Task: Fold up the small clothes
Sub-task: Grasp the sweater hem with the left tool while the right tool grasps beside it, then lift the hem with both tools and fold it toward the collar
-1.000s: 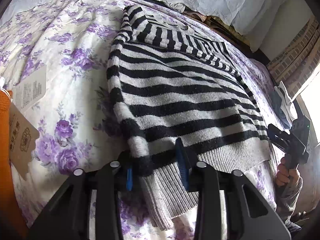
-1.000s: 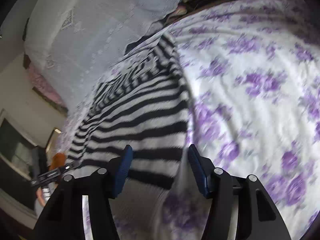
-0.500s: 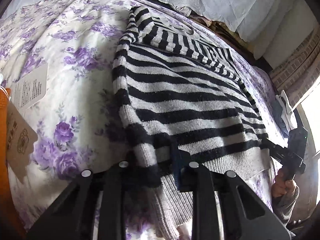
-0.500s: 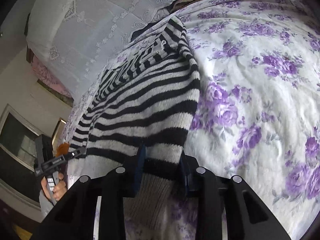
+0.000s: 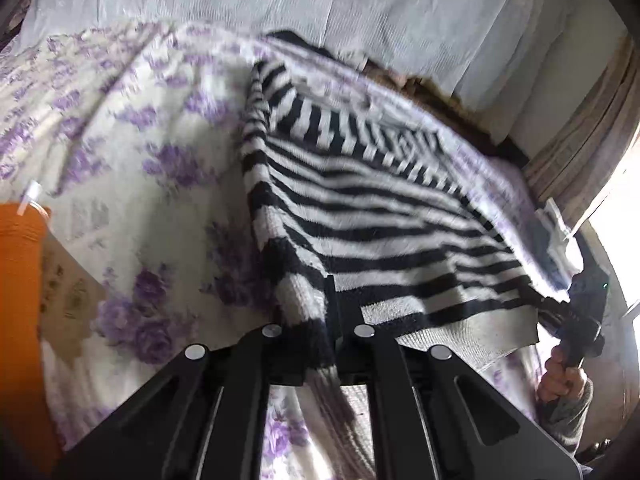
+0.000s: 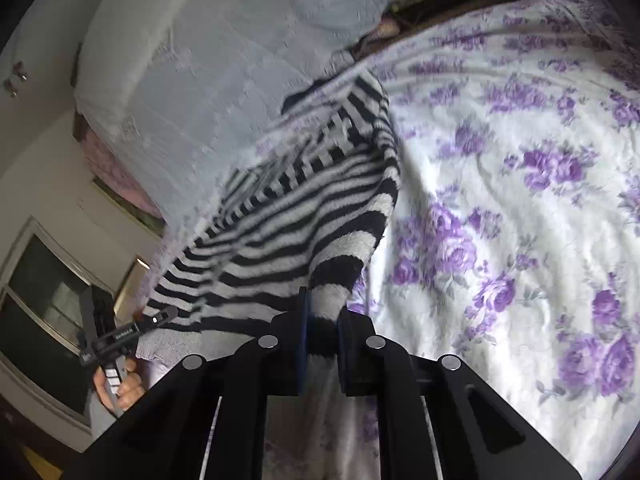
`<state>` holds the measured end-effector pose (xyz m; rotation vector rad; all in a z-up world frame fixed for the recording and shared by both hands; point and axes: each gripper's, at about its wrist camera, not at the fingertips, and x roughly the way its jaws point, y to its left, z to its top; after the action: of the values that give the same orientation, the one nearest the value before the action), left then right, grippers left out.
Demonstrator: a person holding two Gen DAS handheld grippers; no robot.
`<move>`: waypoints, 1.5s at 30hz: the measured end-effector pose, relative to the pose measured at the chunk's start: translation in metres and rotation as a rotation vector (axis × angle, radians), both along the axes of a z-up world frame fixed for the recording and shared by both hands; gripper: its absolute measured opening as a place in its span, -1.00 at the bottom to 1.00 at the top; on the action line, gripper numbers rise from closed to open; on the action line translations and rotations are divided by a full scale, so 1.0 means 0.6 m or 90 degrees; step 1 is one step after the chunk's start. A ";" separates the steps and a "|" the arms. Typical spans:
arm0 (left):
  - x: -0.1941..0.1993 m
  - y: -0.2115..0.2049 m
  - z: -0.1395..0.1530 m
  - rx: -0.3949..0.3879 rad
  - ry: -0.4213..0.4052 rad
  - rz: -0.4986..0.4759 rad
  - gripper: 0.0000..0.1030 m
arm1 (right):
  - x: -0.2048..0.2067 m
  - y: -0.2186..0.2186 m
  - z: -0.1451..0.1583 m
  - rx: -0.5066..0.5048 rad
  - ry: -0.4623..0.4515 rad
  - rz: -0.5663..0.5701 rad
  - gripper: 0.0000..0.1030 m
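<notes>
A black-and-white striped knit sweater (image 5: 360,208) lies on the floral bed sheet (image 5: 132,128), its grey ribbed hem towards me. My left gripper (image 5: 316,320) is shut on the sweater's near left hem corner and lifts it off the sheet. My right gripper (image 6: 322,328) is shut on the other hem corner of the sweater (image 6: 288,232), also lifted. The right gripper shows in the left wrist view (image 5: 576,320), the left one in the right wrist view (image 6: 120,336).
An orange garment (image 5: 20,320) with a cardboard tag (image 5: 64,296) lies at the left. A white lace-covered headboard (image 5: 280,0) stands behind the bed. The floral sheet (image 6: 520,200) spreads right of the sweater. A window (image 6: 44,304) is at the left.
Both grippers closed on the hem corners and have raised the sweater's near edge off the bed, tilting upward towards the headboard.
</notes>
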<state>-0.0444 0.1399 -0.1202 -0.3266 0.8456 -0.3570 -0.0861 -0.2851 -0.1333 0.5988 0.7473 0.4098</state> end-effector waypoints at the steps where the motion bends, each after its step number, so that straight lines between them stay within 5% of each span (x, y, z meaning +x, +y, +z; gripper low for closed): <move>1: -0.003 0.002 0.004 -0.003 -0.005 0.004 -0.91 | -0.003 -0.003 -0.001 0.003 0.000 -0.001 -0.76; 7: -0.015 0.007 0.009 -0.007 -0.013 0.003 -0.91 | -0.006 -0.003 -0.003 -0.004 0.012 0.008 -0.78; 11: 0.010 0.000 -0.019 0.012 0.048 0.003 -0.91 | 0.026 0.017 -0.030 -0.024 0.077 0.026 -0.73; 14: 0.018 -0.002 -0.031 0.019 0.070 0.001 -0.90 | 0.020 0.017 -0.021 -0.028 0.055 0.022 -0.77; 21: 0.002 -0.003 0.013 0.011 -0.004 0.002 -0.92 | 0.019 0.003 0.018 0.018 0.018 0.018 -0.80; 45: 0.144 -0.039 0.084 0.035 -0.025 0.025 -0.91 | 0.180 0.005 0.080 0.017 0.034 0.018 -0.80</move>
<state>0.0422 0.1164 -0.0700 -0.2830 0.8082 -0.3026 0.0221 -0.2820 -0.0856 0.6265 0.8037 0.4306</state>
